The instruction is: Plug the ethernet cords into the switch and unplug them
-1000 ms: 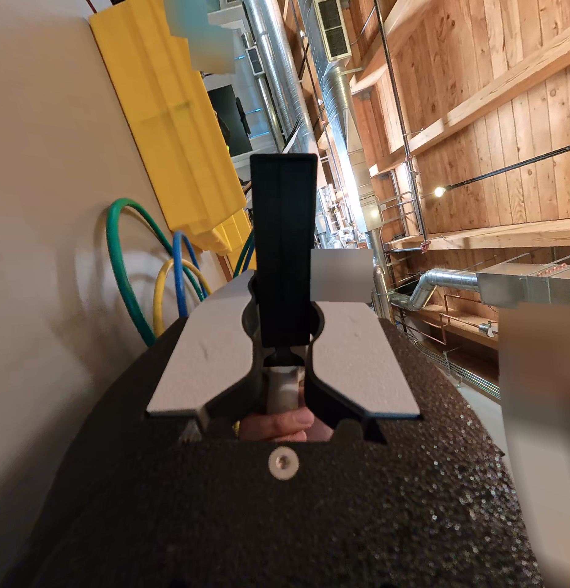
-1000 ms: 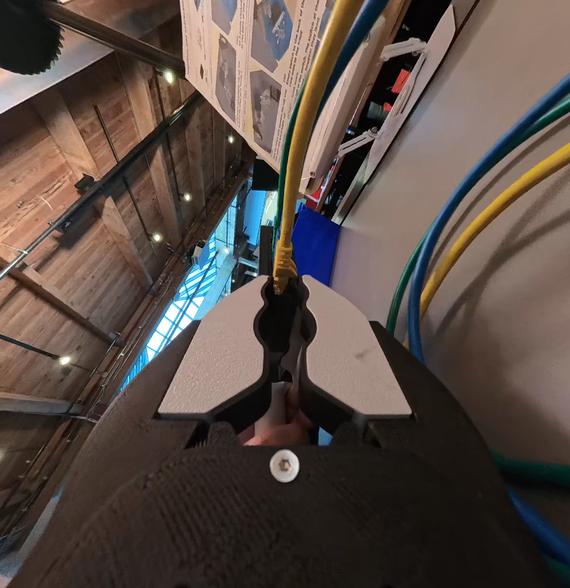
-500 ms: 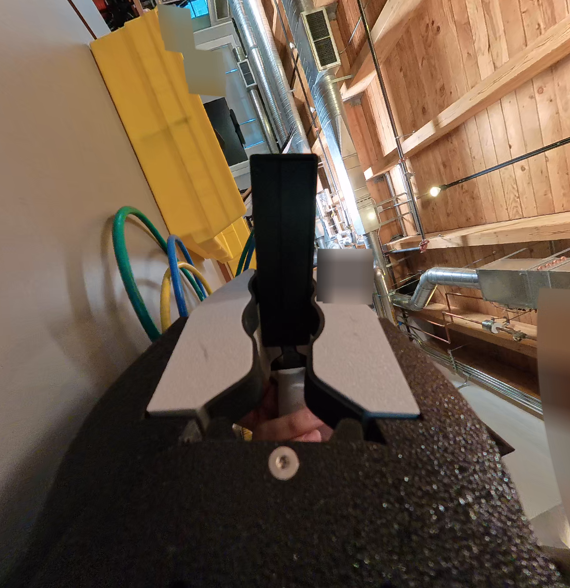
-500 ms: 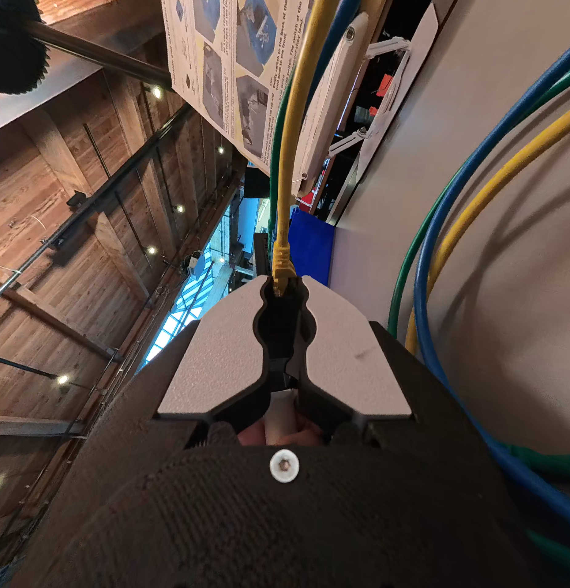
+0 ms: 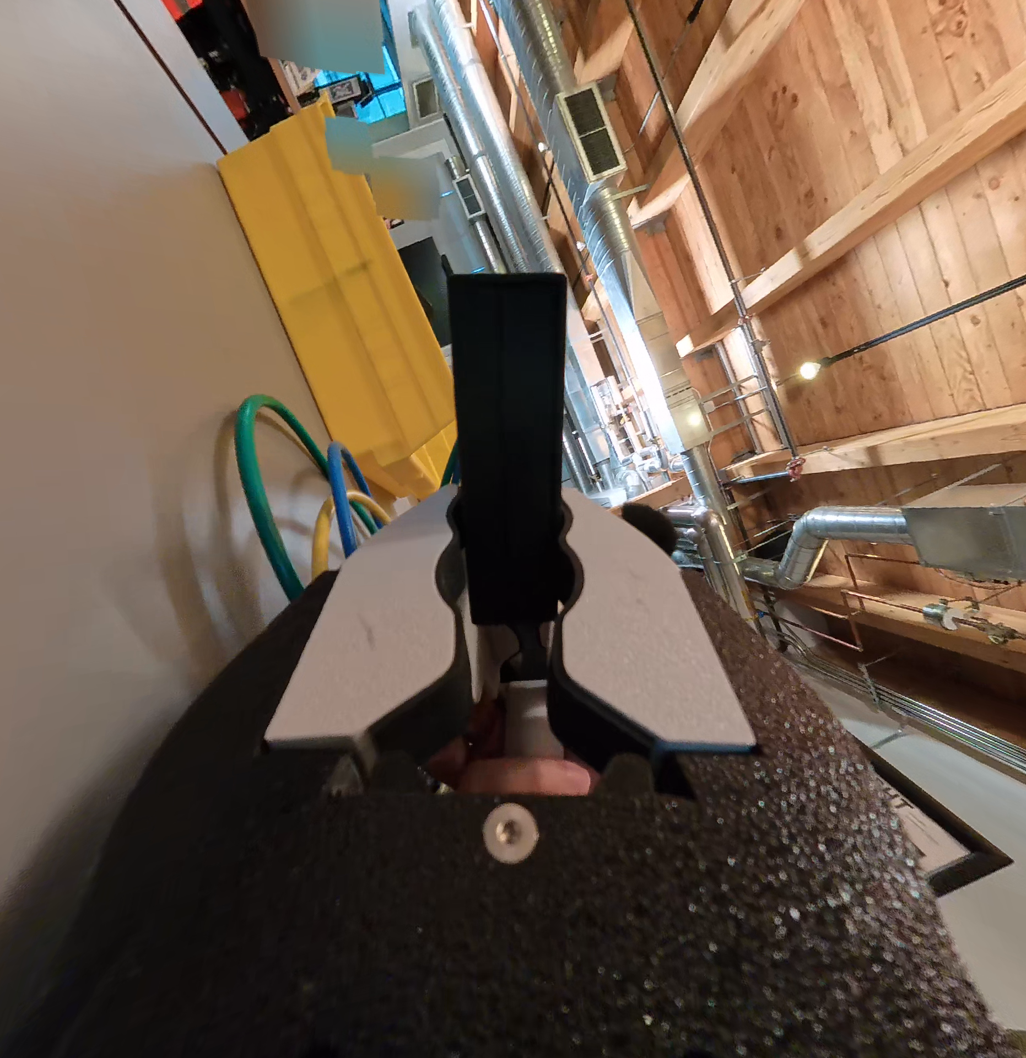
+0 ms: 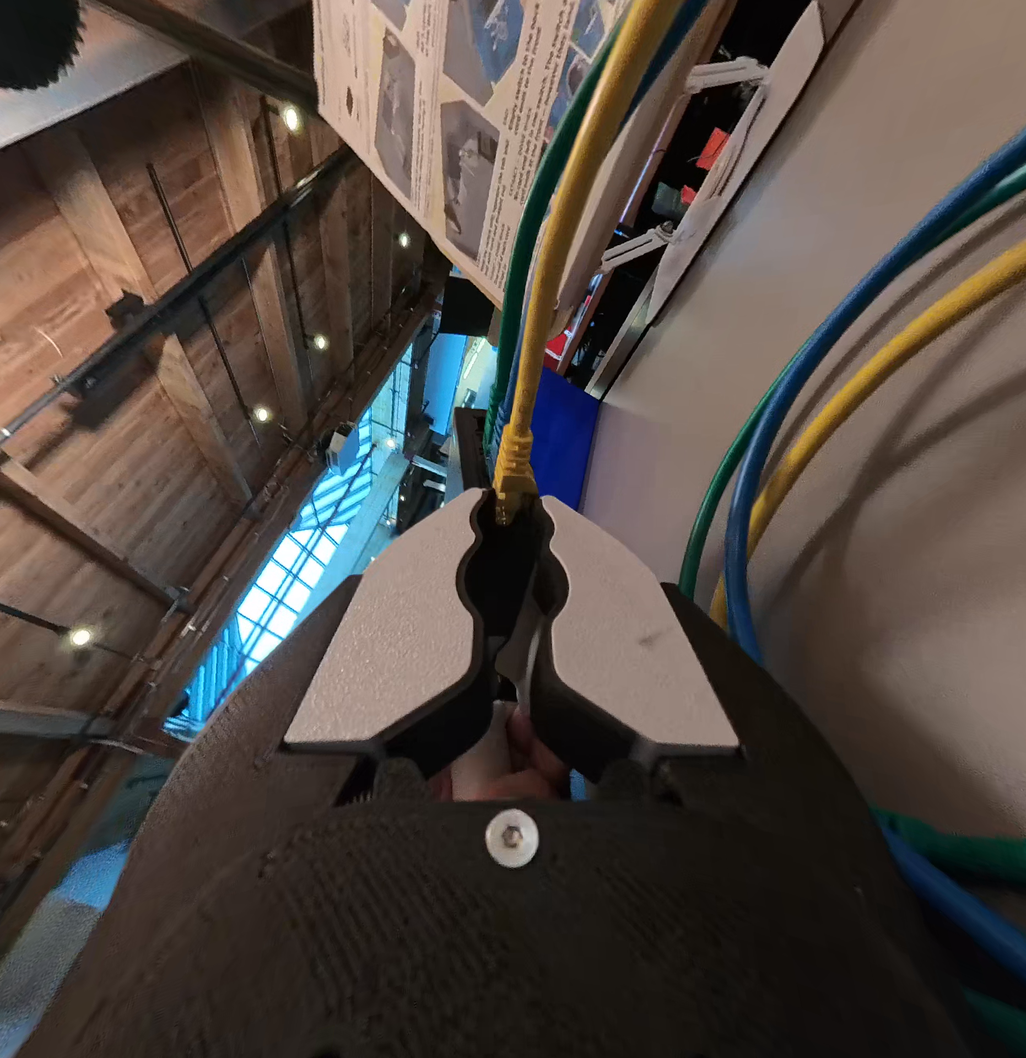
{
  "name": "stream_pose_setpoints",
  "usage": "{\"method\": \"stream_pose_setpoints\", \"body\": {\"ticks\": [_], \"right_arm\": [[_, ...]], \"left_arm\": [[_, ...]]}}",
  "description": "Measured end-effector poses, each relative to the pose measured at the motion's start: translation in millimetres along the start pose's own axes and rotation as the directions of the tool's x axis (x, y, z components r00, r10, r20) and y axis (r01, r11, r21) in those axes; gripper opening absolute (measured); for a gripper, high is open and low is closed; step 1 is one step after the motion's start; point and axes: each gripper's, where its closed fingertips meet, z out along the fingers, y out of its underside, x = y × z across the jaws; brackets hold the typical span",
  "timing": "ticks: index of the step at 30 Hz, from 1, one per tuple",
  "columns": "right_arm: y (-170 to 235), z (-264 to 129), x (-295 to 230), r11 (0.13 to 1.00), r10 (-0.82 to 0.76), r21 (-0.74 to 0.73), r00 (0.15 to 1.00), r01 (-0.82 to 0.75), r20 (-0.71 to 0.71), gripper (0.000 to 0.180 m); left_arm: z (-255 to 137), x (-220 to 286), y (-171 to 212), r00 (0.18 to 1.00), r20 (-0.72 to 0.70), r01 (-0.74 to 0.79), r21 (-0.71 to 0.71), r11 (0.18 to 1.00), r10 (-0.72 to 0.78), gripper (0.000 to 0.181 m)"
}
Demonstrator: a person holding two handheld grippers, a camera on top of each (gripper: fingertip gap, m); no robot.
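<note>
Both views are turned on their side. My left gripper (image 5: 508,506) is shut on the black switch (image 5: 505,372), which stands out past the fingertips, narrow side to the camera. My right gripper (image 6: 513,501) is shut on the yellow ethernet plug (image 6: 513,464), whose yellow cord (image 6: 562,229) runs away from it. Just beyond the plug shows a dark edge of the switch (image 6: 469,452), with a green cord (image 6: 522,257) running to it. Whether the plug touches the switch is hidden. Green (image 5: 253,475), blue (image 5: 342,492) and yellow (image 5: 322,532) cord loops lie on the table.
The pale table top (image 5: 98,401) fills the left of the left wrist view and the right of the right wrist view (image 6: 843,257). A yellow bin (image 5: 333,297) stands behind the loops. A printed sheet (image 6: 442,114) and a blue object (image 6: 562,435) stand behind the cords.
Both grippers keep their hold. The left gripper has shifted a little with the switch, so the yellow bin sits farther right in its view. The right view has barely moved.
</note>
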Motion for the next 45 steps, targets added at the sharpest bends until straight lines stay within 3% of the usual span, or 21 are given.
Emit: {"method": "stream_pose_setpoints", "body": {"ticks": [4,14,17,18,20,23,26,31,35,41,45], "right_arm": [[2.3,2.1,-0.9,0.996,-0.075,-0.038,0.997,0.075,-0.007,0.012],[1.2,4.1,-7.2,0.988,-0.126,-0.080,0.991,0.129,0.047,0.010],[1.6,2.9,-3.8,0.972,-0.202,-0.120,0.979,0.203,0.022,0.012],[-9.2,0.4,-4.7,0.981,-0.181,-0.067,0.983,0.182,0.021,0.008],[-30.4,-6.9,-0.9,0.988,-0.152,-0.017,0.988,0.152,0.022,0.007],[-19.3,-9.5,-9.3,0.962,-0.251,-0.093,0.967,0.255,0.048,0.007],[-12.7,-14.4,-35.0,0.911,-0.365,-0.163,0.924,0.379,0.110,0.008],[-53.5,-40.1,-92.4,0.814,-0.519,-0.177,0.829,0.553,0.208,0.008],[-79.9,-59.6,-120.8,0.672,-0.651,-0.251,0.717,0.697,0.250,0.008],[-168.1,-62.4,-140.6,0.527,-0.794,-0.275,0.581,0.804,0.176,0.008],[-215.4,-46.7,-125.8,0.375,-0.857,-0.454,0.489,0.808,0.162,0.007]], "left_arm": [[-1.7,-0.3,-4.3,0.998,-0.032,0.048,0.043,0.998,-0.046,0.027],[-1.2,3.9,-6.8,0.998,-0.045,-0.034,0.063,0.997,0.037,0.027],[-2.1,3.8,-7.0,0.986,0.004,-0.166,0.038,0.985,0.166,0.027],[-2.8,7.8,-10.0,0.978,0.002,-0.210,0.051,0.976,0.210,0.027],[-9.4,10.0,-23.8,0.990,-0.035,-0.130,0.115,0.985,0.134,0.027],[-12.8,4.6,-29.3,0.994,-0.018,-0.107,0.126,0.986,0.110,0.027],[-13.8,14.8,-34.7,0.987,-0.040,-0.148,0.126,0.981,0.155,0.027],[-30.5,24.9,-64.4,0.987,-0.073,-0.121,0.216,0.969,0.140,0.027],[-44.9,32.7,-86.8,0.985,-0.082,-0.124,0.268,0.955,0.151,0.027],[-52.0,44.3,-96.9,0.978,-0.095,-0.155,0.276,0.949,0.187,0.027],[-50.3,41.2,-94.3,0.981,-0.109,-0.128,0.260,0.957,0.161,0.027]]}}
